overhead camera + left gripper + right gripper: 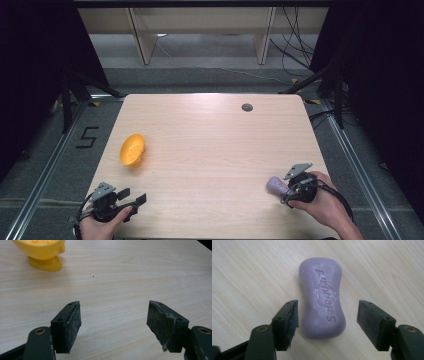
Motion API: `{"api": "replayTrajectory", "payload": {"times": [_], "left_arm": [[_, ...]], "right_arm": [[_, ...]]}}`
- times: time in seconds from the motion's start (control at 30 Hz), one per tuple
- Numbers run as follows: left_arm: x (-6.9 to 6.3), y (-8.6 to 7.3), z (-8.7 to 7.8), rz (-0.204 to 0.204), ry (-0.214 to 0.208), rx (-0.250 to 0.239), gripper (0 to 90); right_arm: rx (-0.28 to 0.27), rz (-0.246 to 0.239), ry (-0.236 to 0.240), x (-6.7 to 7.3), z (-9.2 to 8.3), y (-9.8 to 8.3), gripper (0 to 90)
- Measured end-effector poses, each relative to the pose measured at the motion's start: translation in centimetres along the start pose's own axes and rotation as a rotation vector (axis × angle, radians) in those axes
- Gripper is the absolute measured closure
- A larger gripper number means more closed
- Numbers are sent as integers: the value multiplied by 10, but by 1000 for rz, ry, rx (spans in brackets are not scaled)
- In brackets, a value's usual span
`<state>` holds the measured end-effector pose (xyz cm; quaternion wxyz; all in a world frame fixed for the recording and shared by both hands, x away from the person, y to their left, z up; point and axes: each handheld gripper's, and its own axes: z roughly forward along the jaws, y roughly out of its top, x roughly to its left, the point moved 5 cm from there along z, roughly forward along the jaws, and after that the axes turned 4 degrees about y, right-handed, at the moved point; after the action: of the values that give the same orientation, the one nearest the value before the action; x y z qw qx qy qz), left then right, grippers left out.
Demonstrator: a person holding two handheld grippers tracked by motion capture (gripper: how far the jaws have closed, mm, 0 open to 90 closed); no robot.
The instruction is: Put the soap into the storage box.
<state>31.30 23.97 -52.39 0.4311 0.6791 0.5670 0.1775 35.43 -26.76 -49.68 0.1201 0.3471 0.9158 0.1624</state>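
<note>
Right gripper (pixel 327 315): jaws wide, straddling near end of purple soap bar (pixel 322 298), pads not touching it. Soap lies flat on tabletop (pixel 210 145), near right edge, embossed face up. Push forward so pads (pixel 291 315) bracket soap's narrow waist, then close square on long sides; likely slippery, so squeeze gently and lift straight. Left gripper (pixel 113 322): jaws wide, nothing between, near corner. Farther left: yellow soap dish (pixel 132 149), probable drop spot; approach hollow from above.
</note>
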Motion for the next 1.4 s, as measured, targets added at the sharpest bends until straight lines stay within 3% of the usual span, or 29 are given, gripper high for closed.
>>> {"api": "replayTrajectory", "payload": {"times": [0.2, 0.33, 0.53, 0.7, 0.77, 0.83, 0.87, 1.1, 1.3, 1.4], "left_arm": [[-2, 2, -2, 26, 21, -12, 269], [-2, 1, -1, 24, 12, -19, 270], [-3, 2, -1, 32, 8, -25, 271], [-2, 1, -1, 36, 17, -17, 270], [-1, 1, -1, 34, 17, -21, 271], [-1, 1, -1, 39, 19, -15, 272], [-2, 1, -1, 42, 17, -14, 272], [-2, 0, 0, 44, 15, -8, 272], [-3, -1, 1, 44, 13, -2, 272], [-2, -1, 1, 54, 11, 1, 272]], "right_arm": [[98, -66, 45, 0, -4, 9, 437], [164, -118, 59, -4, -3, 17, 469], [222, -136, 101, -14, -1, 33, 494], [289, -137, 145, -18, 3, 42, 514], [287, -142, 147, -20, 5, 44, 506], [317, -113, 174, -19, 6, 43, 496], [315, -135, 180, -20, 7, 44, 492], [328, -87, 203, -20, 18, 40, 460], [342, -108, 213, -25, 28, 39, 444], [363, -81, 224, -23, 32, 38, 445]]}}
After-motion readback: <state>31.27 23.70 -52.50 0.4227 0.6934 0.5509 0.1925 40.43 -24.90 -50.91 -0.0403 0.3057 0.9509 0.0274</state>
